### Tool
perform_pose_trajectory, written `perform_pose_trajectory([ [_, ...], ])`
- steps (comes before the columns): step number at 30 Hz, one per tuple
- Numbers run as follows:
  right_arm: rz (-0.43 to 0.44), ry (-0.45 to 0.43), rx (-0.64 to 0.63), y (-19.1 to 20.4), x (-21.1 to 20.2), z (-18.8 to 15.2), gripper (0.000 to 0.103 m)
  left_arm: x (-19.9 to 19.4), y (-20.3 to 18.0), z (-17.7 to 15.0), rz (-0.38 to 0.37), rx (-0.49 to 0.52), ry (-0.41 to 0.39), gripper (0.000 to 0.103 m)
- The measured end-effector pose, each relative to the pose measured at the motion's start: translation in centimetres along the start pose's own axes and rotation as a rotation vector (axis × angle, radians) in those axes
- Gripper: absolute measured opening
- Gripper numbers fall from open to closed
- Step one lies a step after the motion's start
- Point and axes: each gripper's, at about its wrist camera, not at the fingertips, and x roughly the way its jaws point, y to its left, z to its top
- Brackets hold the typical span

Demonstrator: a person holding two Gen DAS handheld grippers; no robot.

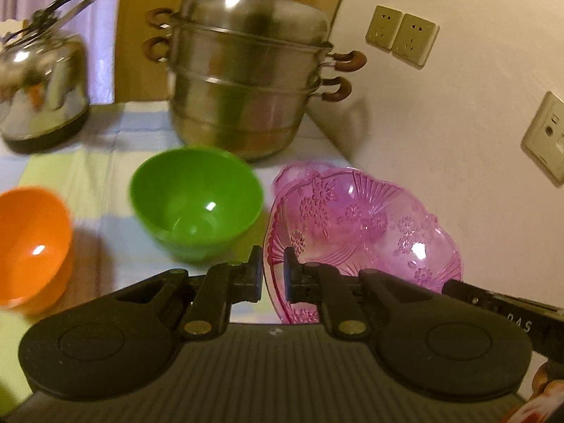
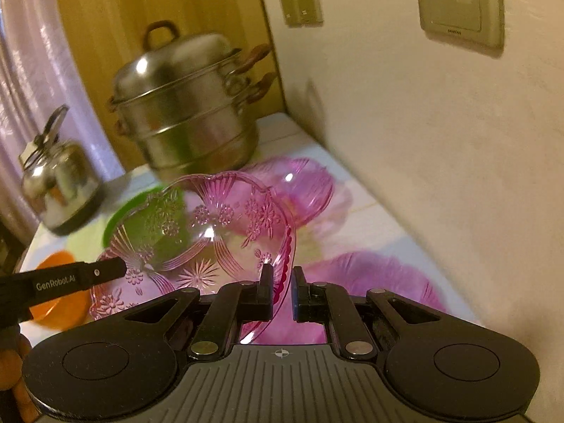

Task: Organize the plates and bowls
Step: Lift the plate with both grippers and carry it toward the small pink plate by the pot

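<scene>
The pink dish (image 1: 363,225) is transparent, glossy, glass-like or clear plastic, its surface pressed with flowers and ribbed fans. The green bowl (image 1: 197,201) and orange bowl (image 1: 31,243) look like smooth, shiny plastic with bright highlights. The steamer pot (image 1: 246,81) is brushed, softly reflective metal with brown handles; the kettle (image 1: 42,84) is mirror-polished metal. The left gripper (image 1: 273,271) and right gripper (image 2: 282,290) are matt black plastic over ribbed grey bodies. The wall (image 1: 458,123) is matt and faintly rough.
</scene>
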Motion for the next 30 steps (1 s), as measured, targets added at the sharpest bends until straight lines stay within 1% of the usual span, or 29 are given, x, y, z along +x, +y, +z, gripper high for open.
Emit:
perform_pose_trajectory([
  [7, -0.031, -0.017, 0.017, -2.2, 3.7, 4.1, 0.009, 5.2, -1.9, 3.5, 0.0, 0.023, 0.002, 0.01],
  [14, -0.044, -0.016, 0.028, -3.9, 8.4, 6.8, 0.009, 9.7, -3.1, 5.5, 0.018, 0.036, 0.008, 0.01],
  [22, -0.057, 0.004, 0.048, -5.6, 13.0, 7.9, 0.009, 14.2, -4.3, 6.3, 0.05, 0.075, 0.02, 0.01],
  [30, -0.072, 0.016, 0.022, -6.3, 16.2, 7.8, 0.01, 16.9, -4.3, 5.6, 0.093, 0.092, 0.034, 0.011],
])
